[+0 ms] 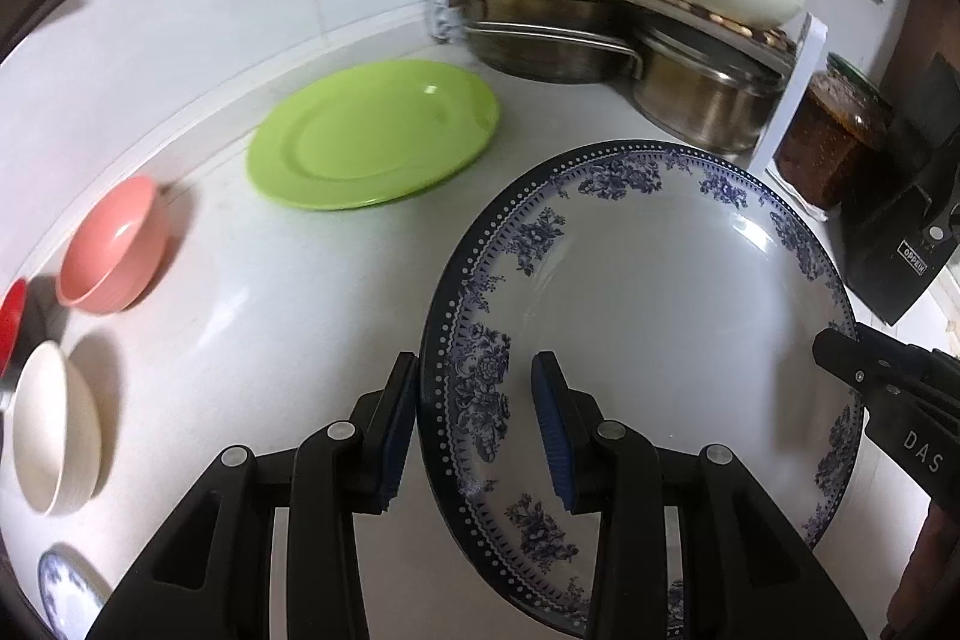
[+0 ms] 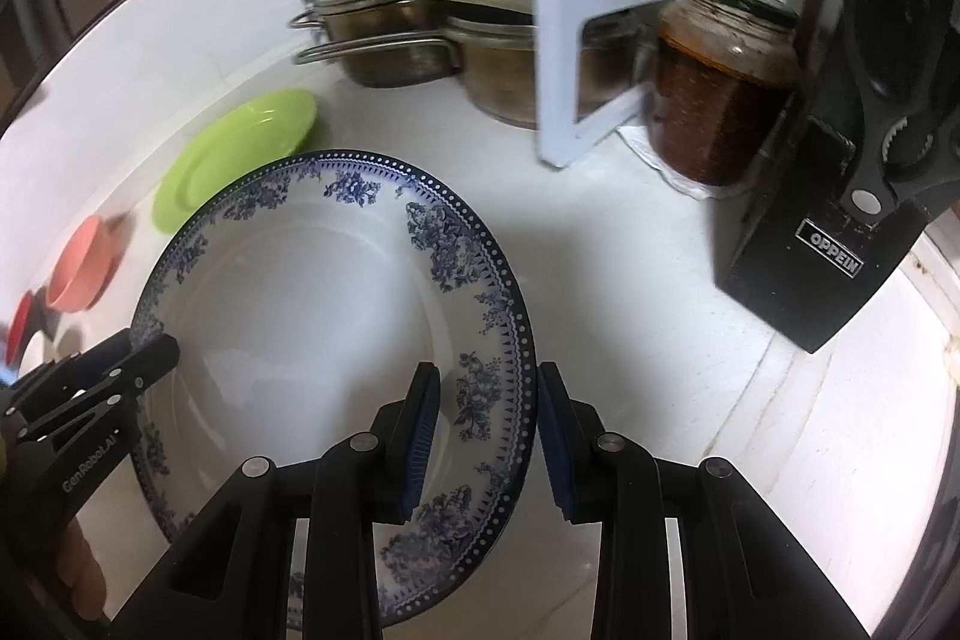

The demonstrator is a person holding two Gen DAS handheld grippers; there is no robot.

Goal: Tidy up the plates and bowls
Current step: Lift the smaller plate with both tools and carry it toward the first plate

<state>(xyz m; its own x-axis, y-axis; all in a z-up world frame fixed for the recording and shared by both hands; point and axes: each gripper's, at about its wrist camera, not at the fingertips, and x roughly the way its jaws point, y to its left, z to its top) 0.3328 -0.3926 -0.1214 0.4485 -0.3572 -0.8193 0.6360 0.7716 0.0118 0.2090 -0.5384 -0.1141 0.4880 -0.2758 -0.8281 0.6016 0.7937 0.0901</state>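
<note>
Dim, fisheye-warped, blurred at edges

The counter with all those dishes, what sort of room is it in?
Most likely a home kitchen. Steel pots sit stacked under a rack in the corner, a knife block stands beside a jar of preserves, and plates and bowls lie on the white counter.

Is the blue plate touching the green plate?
Apart. The left wrist view shows bare white counter between the blue plate and the green plate.
</note>
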